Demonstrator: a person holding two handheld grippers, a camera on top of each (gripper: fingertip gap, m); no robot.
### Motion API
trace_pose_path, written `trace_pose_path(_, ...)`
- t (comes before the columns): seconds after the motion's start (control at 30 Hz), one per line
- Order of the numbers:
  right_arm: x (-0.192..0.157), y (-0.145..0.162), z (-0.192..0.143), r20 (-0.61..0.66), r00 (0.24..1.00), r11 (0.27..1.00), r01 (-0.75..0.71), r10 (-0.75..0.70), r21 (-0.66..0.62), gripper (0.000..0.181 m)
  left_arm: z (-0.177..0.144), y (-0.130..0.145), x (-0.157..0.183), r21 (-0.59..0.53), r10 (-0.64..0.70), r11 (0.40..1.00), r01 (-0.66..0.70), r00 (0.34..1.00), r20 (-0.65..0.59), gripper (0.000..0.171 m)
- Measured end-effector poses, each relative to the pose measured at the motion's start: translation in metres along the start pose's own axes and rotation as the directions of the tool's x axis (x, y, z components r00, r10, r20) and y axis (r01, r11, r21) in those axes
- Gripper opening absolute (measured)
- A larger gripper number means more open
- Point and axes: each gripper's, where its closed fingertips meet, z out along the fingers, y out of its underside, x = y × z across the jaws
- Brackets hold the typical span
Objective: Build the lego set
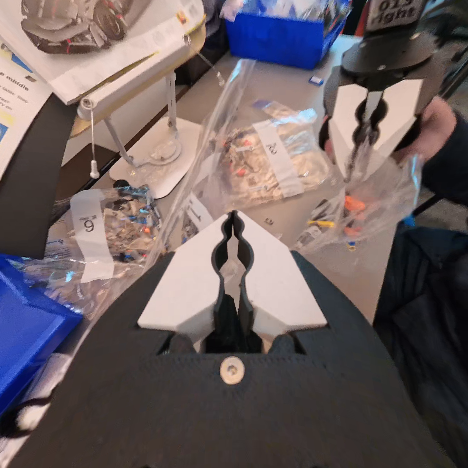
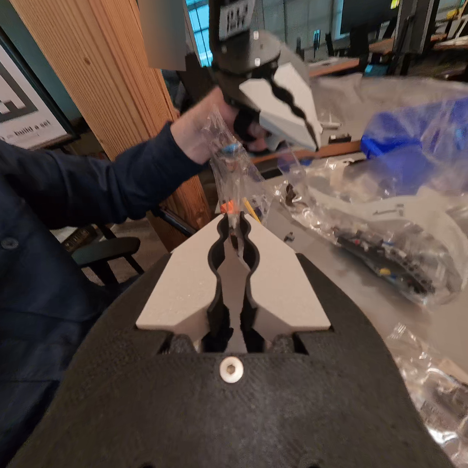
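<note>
Here, the right gripper (image 2: 234, 215) is clamped on a small clear plastic bag (image 2: 234, 174) of Lego pieces. The bag's plastic is pinched between the two dark, wavy finger pads at their tips, and orange, yellow and blue pieces show through it. In the left wrist view the same right gripper (image 1: 354, 164) points downward, and the small bag (image 1: 359, 212) hangs from it above the grey table (image 1: 291, 96), with orange pieces inside.

The left gripper (image 1: 233, 214) has its fingers pressed together at the tips. A long clear strip of plastic (image 1: 202, 152) runs up and away from just beside those tips; whether it is caught between them is hard to tell. In the right wrist view the left gripper (image 2: 312, 138) is held high in a hand (image 2: 202, 126) with a dark blue sleeve, its fingers together.

On the table lie more sealed bags of pieces: one with a white label (image 1: 268, 157) in the middle, another (image 1: 101, 233) to the left. A white stand (image 1: 149, 162) props up the instruction booklet (image 1: 101, 38). Blue bins sit at the far edge (image 1: 273, 40) and the near left corner (image 1: 27, 314).
</note>
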Motion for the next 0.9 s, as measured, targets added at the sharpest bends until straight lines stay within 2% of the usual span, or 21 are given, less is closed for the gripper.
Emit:
trace_pose_path(0.17,0.017,-0.056,0.001,-0.022,1.0,0.992,0.019,-0.016,0.126,0.006,-0.006,-0.007,-0.008,0.092,-0.105,0.99,0.105,0.994,-0.002,0.0)
trace_pose_path(0.37,0.041,-0.102,0.014,-0.027,0.999,0.962,0.025,-0.018,0.273,0.005,-0.008,-0.01,-0.02,0.217,-0.283,0.928,0.303,0.952,-0.119,0.0)
trace_pose_path(0.53,0.065,-0.106,0.027,-0.037,0.999,0.946,-0.001,0.013,0.323,0.005,-0.005,-0.005,-0.032,0.258,-0.389,0.865,0.431,0.9,-0.197,0.0)
trace_pose_path(0.6,0.069,-0.106,0.031,-0.005,0.999,0.937,-0.029,0.033,0.347,0.005,-0.002,-0.002,-0.034,0.263,-0.42,0.841,0.472,0.877,-0.232,0.0)
trace_pose_path(0.9,0.087,-0.092,0.044,-0.016,0.999,0.918,-0.02,0.028,0.395,0.006,-0.004,0.0,-0.055,0.312,-0.492,0.769,0.558,0.828,-0.269,0.0)
